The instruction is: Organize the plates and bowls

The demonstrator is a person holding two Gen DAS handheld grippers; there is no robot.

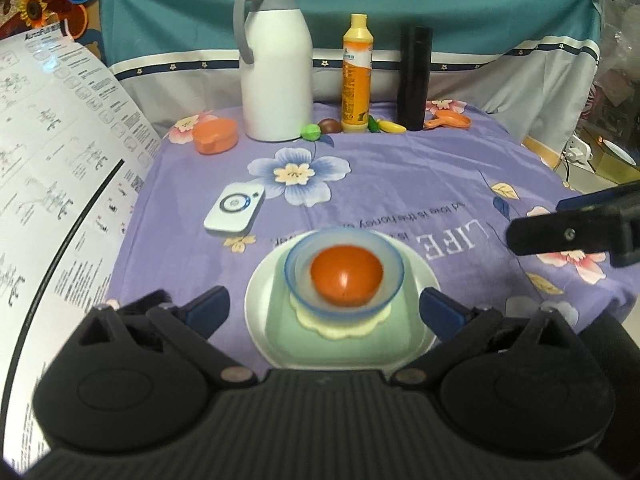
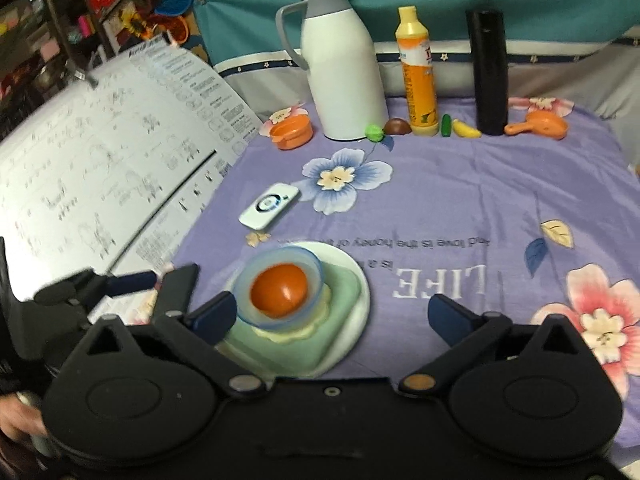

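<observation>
Both grippers hang with jaws spread wide and nothing between them: the left gripper (image 1: pixel 324 310) straddles the stack of dishes from the near side, while the right gripper (image 2: pixel 332 316) sits to the right of the stack, its left finger just beside it. Beneath them spreads the purple floral tablecloth (image 1: pixel 400 184), with a large printed sheet (image 1: pixel 60 152) curling up along its left edge. At the far side stand a white jug (image 1: pixel 276 72), a yellow bottle (image 1: pixel 356 76) and a black cylinder (image 1: pixel 414 76). Near the front edge lies the stack: a round white plate (image 1: pixel 256 300) at the bottom, a pale green square plate (image 1: pixel 288 332) on it, then a cream scalloped dish (image 1: pixel 340 330), a clear blue bowl (image 1: pixel 296 268), and an orange bowl (image 1: pixel 346 276) nested inside. A white device (image 1: pixel 234 208) lies to the far left of the stack.
</observation>
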